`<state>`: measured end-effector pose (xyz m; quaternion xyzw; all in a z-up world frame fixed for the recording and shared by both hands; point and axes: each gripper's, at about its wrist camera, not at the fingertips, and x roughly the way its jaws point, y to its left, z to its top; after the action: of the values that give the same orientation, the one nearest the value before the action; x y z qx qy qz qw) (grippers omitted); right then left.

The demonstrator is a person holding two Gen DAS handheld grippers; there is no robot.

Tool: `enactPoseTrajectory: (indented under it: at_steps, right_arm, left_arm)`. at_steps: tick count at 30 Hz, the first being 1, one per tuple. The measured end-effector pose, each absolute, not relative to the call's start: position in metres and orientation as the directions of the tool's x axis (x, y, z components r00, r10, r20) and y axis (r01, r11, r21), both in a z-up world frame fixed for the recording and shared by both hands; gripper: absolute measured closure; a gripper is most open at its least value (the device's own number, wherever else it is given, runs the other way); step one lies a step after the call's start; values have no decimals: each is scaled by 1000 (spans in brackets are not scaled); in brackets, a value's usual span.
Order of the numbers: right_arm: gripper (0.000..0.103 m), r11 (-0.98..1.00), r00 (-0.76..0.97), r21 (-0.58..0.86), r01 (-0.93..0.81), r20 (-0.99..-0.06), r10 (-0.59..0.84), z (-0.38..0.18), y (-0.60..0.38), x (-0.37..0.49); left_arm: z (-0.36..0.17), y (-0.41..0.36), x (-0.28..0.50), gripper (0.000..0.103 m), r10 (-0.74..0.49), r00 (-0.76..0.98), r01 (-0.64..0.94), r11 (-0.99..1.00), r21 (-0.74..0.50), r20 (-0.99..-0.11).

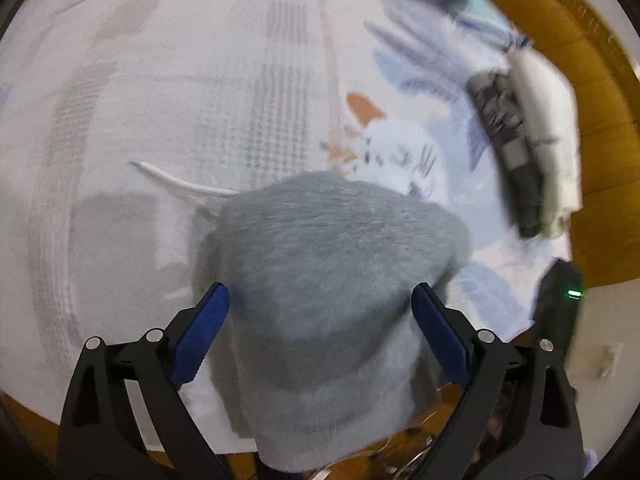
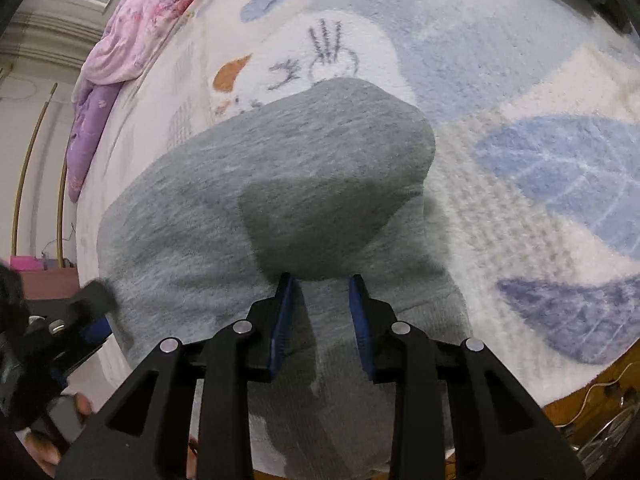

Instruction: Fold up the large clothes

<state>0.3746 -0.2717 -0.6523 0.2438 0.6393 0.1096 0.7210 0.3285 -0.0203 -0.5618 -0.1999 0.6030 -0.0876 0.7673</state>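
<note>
- Grey garment (image 1: 332, 280), a soft fleecy piece of clothing, lies in a rounded heap on a pale fleece blanket (image 1: 160, 80) that covers a bed; its lower part hangs over the near edge of the bed.
- Left gripper (image 1: 320, 300) hovers over the garment with its blue-padded jaws spread wide, one on each side of the heap, gripping nothing.
- Right gripper (image 2: 322, 280) points down at the garment's near part; its jaws stand a little apart over the grey cloth, and no fold is pinched between them.
- In the right wrist view the left gripper shows at the left edge, beside the garment, with fingers of a hand (image 2: 60, 432) on its handle.
- A white cord (image 1: 180, 182) lies on the blanket just left of the heap.
- Blue leaf shapes and an orange patch (image 2: 230, 74) are printed on the blanket.
- A pink and purple quilt (image 2: 132, 28) is bunched at the far side of the bed.
- Folded dark and white clothes (image 1: 528, 140) are stacked at the bed's right edge, well apart from the garment.
</note>
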Motion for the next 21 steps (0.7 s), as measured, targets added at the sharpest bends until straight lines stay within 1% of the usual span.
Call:
enactPoseTrajectory:
  at_steps: [3,6,9,11,14,17,19,20,21]
  right_arm:
    - [76,852,153,497,164,-866,476,-652,-274,370]
    - [75,851,163,495,173,-867,471,-650,-271,376]
    - [74,846,172,499,189,-865,472,-645,-272,371]
    - [74,843,177,500,201,-864,470,-643,-275,367]
    - [72,836,191,506,212,-861,472,-639,-279,363]
    - [64,802,233,544,248,-837,496,-635,-290,353]
    - [49,753,285,598,275,-799,530,-628,-301,342]
    - [46,732,306,619,285,-782,543,-625,-306,335]
    - [44,713,327,633,302,-771,546,-621,-312,326]
  left_arm:
    - [-556,12,297,10,-394,304,-195,866,-461,-867]
    - [-565,29,267,10,-429,291,-236,834,-499,-855]
    - [-593,24,236,10,-487,217,-262,806,-531,-846]
    - [-611,18,225,10,-481,177,-286,809,-513,-858]
    - [-630,11,219,10,-505,189,-332,774,-539,-842]
    - [-639,4,224,10,-544,188,-358,737,-573,-818]
    - [-641,-5,229,11,-555,169,-329,747,-578,-814]
    - [-645,-7,231,11,-557,151,-336,748,-572,-817]
    - [-649,-8,234,22,-567,134,-355,738,-574,-812]
